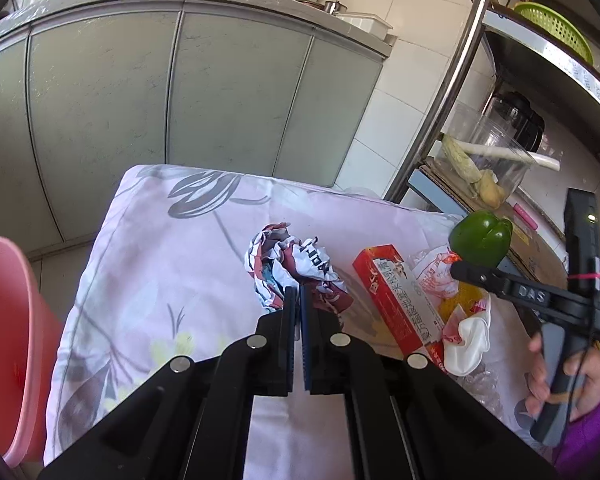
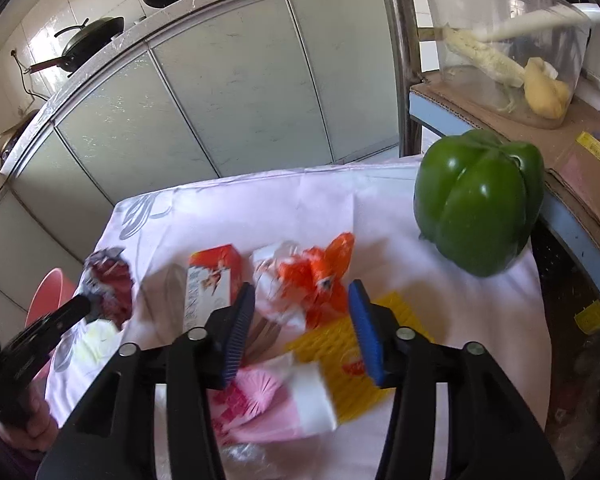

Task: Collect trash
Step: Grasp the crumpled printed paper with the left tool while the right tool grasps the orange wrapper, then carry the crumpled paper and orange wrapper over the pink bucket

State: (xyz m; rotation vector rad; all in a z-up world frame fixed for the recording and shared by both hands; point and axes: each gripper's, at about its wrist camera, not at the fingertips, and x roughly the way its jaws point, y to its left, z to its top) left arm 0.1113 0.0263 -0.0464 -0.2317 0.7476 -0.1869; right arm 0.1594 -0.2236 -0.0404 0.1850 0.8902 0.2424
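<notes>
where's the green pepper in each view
Left wrist: green pepper at right of centre, just above the right gripper.
Right wrist: green pepper large at upper right, on the cloth's far right edge.
Shared landmark: red carton on the cloth.

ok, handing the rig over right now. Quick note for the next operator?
Left gripper: shut, fingertips at the crumpled paper ball; whether it actually has the paper pinched I can't tell.
Right gripper: open, poised at the orange-and-white wrapper.
On the floral cloth: red carton, yellow packet, pink-and-white bag, green pepper (not trash).
Pink bin sits off the cloth's left edge.
Done: nothing visibly binned.
Left: bin the ball, then wrapper, carton, packet, bag.
</notes>
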